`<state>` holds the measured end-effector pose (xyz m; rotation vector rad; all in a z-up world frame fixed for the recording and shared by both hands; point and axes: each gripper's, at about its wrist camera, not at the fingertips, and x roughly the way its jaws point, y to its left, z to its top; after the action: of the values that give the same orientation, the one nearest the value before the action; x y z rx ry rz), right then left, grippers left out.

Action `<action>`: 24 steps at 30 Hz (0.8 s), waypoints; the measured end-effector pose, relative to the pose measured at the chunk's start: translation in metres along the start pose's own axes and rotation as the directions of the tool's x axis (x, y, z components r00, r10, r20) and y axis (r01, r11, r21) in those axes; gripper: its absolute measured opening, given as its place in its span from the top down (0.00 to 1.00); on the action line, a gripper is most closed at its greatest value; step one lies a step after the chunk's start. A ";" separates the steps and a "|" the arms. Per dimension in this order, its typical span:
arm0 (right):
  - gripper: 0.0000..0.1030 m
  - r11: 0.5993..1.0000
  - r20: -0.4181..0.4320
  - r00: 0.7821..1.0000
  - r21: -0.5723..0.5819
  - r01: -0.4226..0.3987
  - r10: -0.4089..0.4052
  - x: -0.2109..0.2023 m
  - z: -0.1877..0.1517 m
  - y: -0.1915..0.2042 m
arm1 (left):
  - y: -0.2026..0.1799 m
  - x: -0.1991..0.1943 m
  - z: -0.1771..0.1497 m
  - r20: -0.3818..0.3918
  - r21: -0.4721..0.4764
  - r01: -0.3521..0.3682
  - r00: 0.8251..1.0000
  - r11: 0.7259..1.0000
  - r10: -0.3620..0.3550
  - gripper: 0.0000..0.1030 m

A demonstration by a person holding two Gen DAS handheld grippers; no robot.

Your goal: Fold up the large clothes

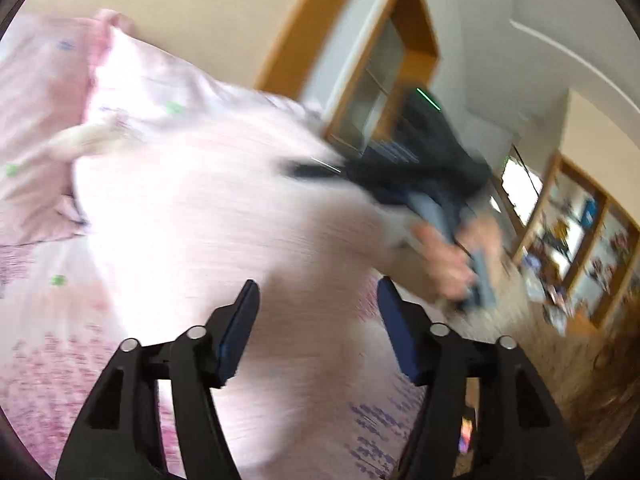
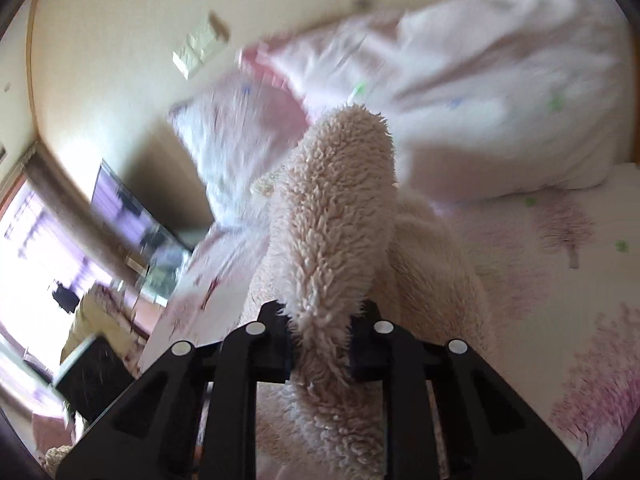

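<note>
A cream fleece garment point(image 2: 332, 216) lies on the bed. My right gripper point(image 2: 326, 344) is shut on a thick fold of it, which stands up between the jaws. In the left wrist view the garment point(image 1: 224, 240) is a blurred pale mass spread in front of my left gripper point(image 1: 318, 312), which is open and empty just above it. The right gripper point(image 1: 424, 168), held in a hand, shows blurred at the garment's far right side.
The bed has a white sheet with pink tree print point(image 2: 580, 280) and pink pillows point(image 2: 480, 92) at the wall point(image 1: 180, 12). A wooden cabinet point(image 1: 384, 68) and shelves point(image 1: 580, 232) stand right of the bed. A dark screen point(image 2: 132, 208) is at the left.
</note>
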<state>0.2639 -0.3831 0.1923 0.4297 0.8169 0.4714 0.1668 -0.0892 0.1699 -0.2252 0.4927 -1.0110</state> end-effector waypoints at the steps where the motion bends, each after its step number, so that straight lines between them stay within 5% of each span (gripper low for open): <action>1: 0.81 0.999 0.020 0.999 0.026 0.031 -0.032 -0.012 -0.008 -0.010 | 0.009 0.003 0.005 0.014 -0.012 -0.035 0.999 0.999 0.035 0.33; 5: 0.81 0.981 -0.018 0.996 0.172 0.085 -0.083 -0.018 -0.045 -0.061 | 0.047 0.003 0.016 0.013 -0.115 -0.177 0.984 0.977 0.180 0.32; 10: 0.81 0.960 -0.082 0.994 0.266 0.085 -0.066 0.006 -0.077 -0.084 | 0.080 0.011 0.012 -0.046 -0.170 -0.239 0.971 0.956 0.235 0.32; 18: 0.76 0.903 -0.101 0.982 0.387 0.189 -0.162 0.039 -0.091 -0.127 | 0.038 0.043 0.001 -0.079 0.042 -0.311 0.946 0.950 0.313 0.28; 24: 0.49 0.907 -0.075 0.945 0.265 0.328 -0.320 0.015 -0.076 -0.112 | 0.026 0.089 -0.015 -0.196 0.155 -0.307 0.922 0.939 0.334 0.28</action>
<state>0.2405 -0.4519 0.0776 0.5318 0.9667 0.0526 0.2181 -0.1507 0.1208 0.0791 0.6439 -0.7421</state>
